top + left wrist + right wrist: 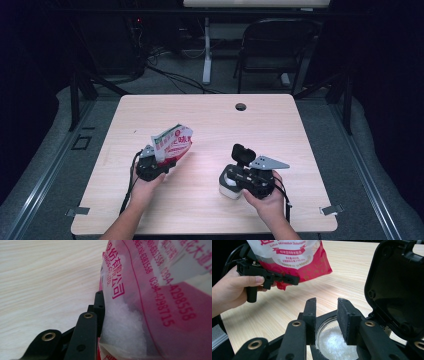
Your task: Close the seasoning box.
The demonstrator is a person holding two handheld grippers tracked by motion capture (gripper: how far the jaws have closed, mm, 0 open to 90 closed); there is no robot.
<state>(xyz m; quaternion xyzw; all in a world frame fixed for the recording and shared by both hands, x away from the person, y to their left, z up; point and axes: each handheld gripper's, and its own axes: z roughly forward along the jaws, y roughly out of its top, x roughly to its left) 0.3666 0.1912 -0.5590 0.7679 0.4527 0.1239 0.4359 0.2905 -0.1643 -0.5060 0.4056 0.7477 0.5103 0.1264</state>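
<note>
Your right gripper [326, 322], jaws spread, hovers over the open jar [337, 340] at lower centre, its lid [397, 287] flipped back for pouring, while farther left your left gripper [150, 167] pinches the crystal-filled bag [172, 142] upright above the table [280, 130].

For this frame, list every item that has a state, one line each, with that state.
Seasoning bag: clamped in the left tool, lifted off the table, white crystals inside.
Container: on the table, white crystals inside.
Container lid: flipped open, standing up.
Right tool: jaws apart above the container's mouth, gripping nothing.
Folding chair: unfolded, behind the table.
</note>
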